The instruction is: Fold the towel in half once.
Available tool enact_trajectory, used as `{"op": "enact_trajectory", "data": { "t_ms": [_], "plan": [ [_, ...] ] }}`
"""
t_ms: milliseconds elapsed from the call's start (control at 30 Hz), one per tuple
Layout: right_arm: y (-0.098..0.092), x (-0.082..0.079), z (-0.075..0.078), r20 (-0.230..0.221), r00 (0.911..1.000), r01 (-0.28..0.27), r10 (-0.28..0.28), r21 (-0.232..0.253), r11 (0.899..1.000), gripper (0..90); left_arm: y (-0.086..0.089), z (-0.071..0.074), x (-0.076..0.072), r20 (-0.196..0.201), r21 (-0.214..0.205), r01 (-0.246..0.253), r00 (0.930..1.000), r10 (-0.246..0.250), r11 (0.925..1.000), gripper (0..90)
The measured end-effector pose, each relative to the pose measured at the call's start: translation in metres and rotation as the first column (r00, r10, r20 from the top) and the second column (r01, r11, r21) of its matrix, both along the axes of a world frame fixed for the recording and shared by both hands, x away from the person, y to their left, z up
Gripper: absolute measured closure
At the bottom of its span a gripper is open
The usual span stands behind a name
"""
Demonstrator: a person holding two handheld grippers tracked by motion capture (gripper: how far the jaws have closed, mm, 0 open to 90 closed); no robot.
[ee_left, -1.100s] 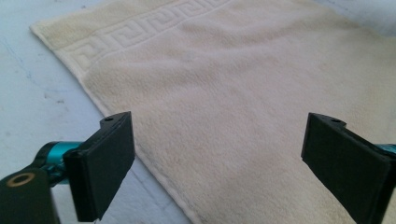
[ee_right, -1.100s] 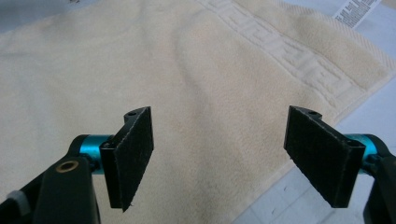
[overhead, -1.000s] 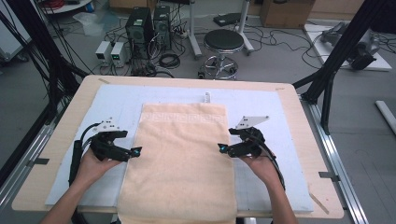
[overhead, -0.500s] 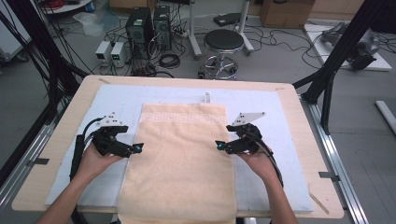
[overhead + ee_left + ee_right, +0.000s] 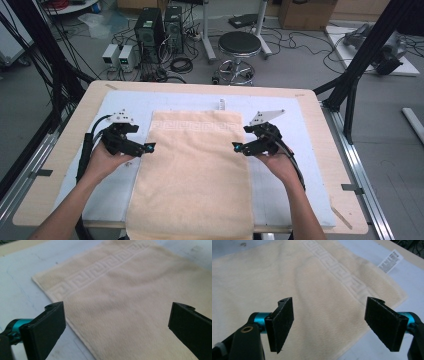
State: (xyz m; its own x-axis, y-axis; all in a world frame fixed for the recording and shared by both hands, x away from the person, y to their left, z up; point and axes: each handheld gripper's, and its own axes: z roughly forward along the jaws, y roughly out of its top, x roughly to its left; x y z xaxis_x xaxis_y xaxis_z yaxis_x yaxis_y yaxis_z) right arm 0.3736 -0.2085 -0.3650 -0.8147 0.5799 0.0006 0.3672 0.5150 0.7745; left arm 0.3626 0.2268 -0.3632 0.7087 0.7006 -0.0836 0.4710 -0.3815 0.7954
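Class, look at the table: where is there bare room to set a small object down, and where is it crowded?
Bare mat lies along the far edge beyond the towel, and on the right between towel and table edge, nearer than the right tool. The left strip is narrower, taken up by the left tool and forearm. The middle is covered.

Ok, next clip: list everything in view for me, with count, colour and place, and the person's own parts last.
towel: one, cream, flat along the table's middle, near end over the table's near edge, patterned band at the far end
label: one, white, at the towel's far edge
mat: one, pale blue, under the towel
table: one, light wood
stool: one, black seat, floor beyond the table
computer towers: two, black, floor at far left
cardboard box: one, brown, far floor
left gripper: one, black, jaws open, at the towel's left edge
right gripper: one, black, jaws open, at the towel's right edge
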Motion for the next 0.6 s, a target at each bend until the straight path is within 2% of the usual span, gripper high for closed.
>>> {"op": "enact_trajectory", "data": {
  "t_ms": [100,200,233,300,467,533,600],
  "plan": [
    [-0.002,0.011,0.004,-0.004,0.9999,0.013,-0.013,0.000,1.000,22.9,-0.001,0.006,0.012,-0.004,-0.002,-0.005,1.0000,0.005,1.0000,1.8],
    [-0.003,0.022,0.004,-0.006,0.9994,0.035,-0.035,-0.003,0.999,22.9,-0.002,0.004,0.023,-0.009,-0.008,-0.011,0.9999,0.011,0.9999,2.1],
    [-0.004,0.025,0.002,-0.003,0.9990,0.045,-0.045,-0.001,0.999,22.9,-0.002,0.001,0.026,-0.014,-0.023,-0.019,0.9997,0.018,0.9996,2.3],
    [-0.006,0.031,-0.002,-0.011,0.9980,0.062,-0.062,0.001,0.998,23.0,-0.002,-0.005,0.031,-0.024,-0.019,-0.015,0.9996,0.014,0.9997,2.3],
    [-0.005,0.044,-0.016,-0.035,0.9964,0.076,-0.077,-0.026,0.997,23.2,-0.006,-0.018,0.041,-0.024,0.007,-0.016,0.9996,0.016,0.9998,3.3],
    [-0.004,0.049,-0.022,-0.045,0.9953,0.084,-0.085,-0.031,0.996,24.1,-0.008,-0.024,0.045,-0.016,0.020,-0.018,0.9997,0.018,0.9996,10.3],
    [-0.004,0.053,-0.027,-0.051,0.9947,0.088,-0.090,-0.038,0.995,24.4,-0.010,-0.031,0.050,-0.037,0.035,-0.032,0.9988,0.034,0.9988,10.5]
  ]
}}
